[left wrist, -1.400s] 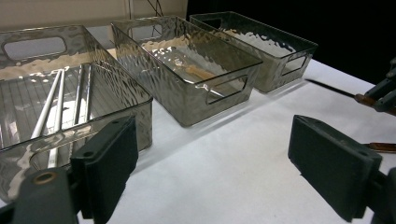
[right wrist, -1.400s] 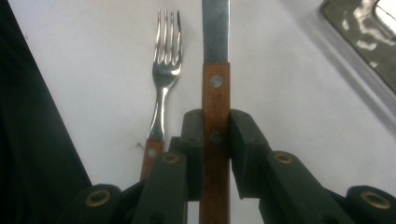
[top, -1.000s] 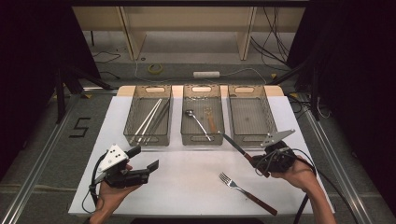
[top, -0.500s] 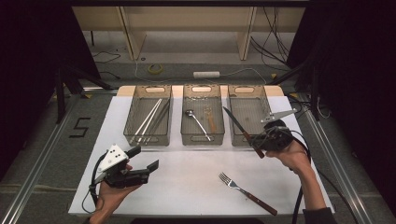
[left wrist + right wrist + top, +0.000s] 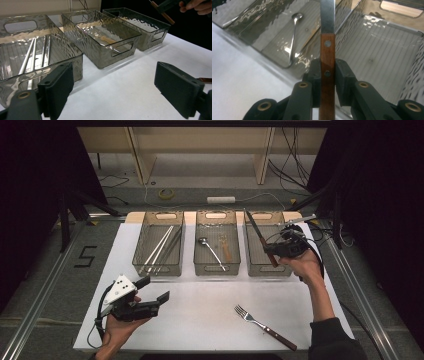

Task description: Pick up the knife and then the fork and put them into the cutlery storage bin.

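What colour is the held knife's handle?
Reddish-brown wood with two metal rivets, on the steel-bladed knife; clearest in the right gripper view.

black tongs (image 5: 155,301), brass pivot screws, grey plate, dark sleeve (image 5: 334,340)

One readable mark: a dark numeral "5" (image 5: 86,256) on the grey floor, just off the white counter's (image 5: 200,305) edge. It sits ahead of the left claw (image 5: 152,290) and further out to that side, well apart from it, and far across from the right claw (image 5: 272,251). In the high view it reads upright. No lettering, brand or label can be made out on the bins, the cutlery or the claws themselves in either claw view.
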{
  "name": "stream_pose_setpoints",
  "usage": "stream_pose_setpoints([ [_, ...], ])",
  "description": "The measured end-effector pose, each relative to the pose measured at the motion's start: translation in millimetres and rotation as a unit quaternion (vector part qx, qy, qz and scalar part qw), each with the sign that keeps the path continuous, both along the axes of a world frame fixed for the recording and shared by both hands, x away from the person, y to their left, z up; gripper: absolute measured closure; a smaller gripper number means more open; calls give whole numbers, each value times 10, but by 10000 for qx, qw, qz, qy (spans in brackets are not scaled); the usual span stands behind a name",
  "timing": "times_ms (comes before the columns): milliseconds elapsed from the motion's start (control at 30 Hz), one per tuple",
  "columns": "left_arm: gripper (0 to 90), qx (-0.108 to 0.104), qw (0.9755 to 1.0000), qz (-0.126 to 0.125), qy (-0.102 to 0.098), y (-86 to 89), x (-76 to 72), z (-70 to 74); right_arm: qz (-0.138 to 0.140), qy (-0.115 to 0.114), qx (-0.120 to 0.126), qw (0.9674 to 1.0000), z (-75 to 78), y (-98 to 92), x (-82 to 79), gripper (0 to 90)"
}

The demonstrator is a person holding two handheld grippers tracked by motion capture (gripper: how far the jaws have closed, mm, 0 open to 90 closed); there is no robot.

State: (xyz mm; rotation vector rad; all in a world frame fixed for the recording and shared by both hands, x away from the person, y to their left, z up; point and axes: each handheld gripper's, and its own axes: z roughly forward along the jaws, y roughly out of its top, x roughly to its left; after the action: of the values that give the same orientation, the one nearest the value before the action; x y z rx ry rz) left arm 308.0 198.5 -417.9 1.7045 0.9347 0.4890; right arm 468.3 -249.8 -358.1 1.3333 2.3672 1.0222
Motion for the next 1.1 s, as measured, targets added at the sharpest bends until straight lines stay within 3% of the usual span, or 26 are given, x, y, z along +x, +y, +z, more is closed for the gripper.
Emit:
stream_pose_setpoints([
  [233, 155, -3, 10000, 1, 0, 3, -2, 1, -262, 75, 114, 9996, 8, 57, 192, 772],
  [467, 155, 2, 10000, -6, 0, 6, -2, 1, -525, 185, 91, 9984, -80, 80, 338, 772],
  [1100, 155, 0, 10000, -6, -8, 8, -4, 2, -986, 350, 50, 9945, -261, 92, 445, 771],
])
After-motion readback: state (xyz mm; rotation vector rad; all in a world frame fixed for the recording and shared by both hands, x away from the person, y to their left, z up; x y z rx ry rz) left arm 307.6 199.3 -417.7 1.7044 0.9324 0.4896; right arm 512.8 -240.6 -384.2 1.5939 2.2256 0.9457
